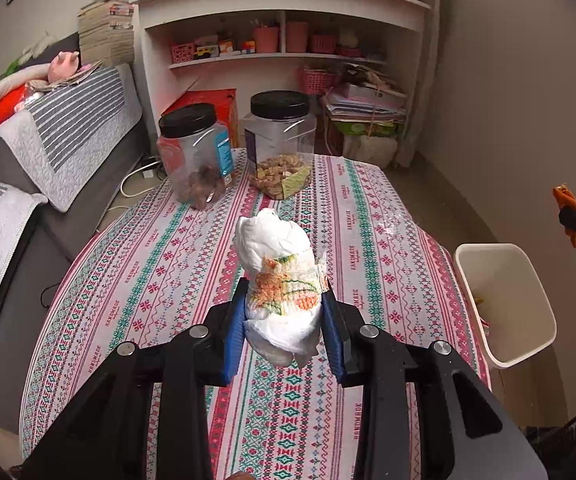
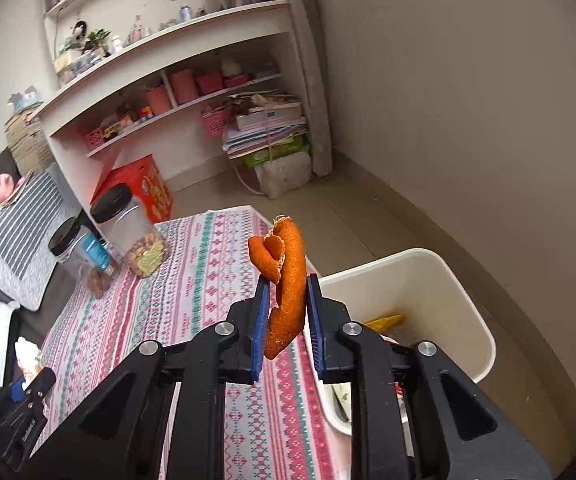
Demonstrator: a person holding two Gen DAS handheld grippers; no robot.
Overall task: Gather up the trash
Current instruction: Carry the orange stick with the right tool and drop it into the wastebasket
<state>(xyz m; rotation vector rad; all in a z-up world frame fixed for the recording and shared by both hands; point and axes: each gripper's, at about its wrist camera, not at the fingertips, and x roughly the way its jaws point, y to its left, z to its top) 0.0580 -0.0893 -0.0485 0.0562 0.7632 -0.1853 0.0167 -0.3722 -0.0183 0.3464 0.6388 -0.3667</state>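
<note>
Two grippers clamp trash: left (image 1: 284, 300) crumpled soft tissue (image 1: 278, 276), right (image 2: 288, 300) curled orange peel (image 2: 286, 280).

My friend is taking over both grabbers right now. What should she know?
Left gripper: shut on a crumpled tissue, held up over the table.
Right gripper: shut on an orange peel, near the white bin beside the table.
Done: both pieces are picked up; the bin already holds some scraps.
Left: drop the peel in the bin, then the tissue. The two jars with black lids look like food, probably not trash.
</note>
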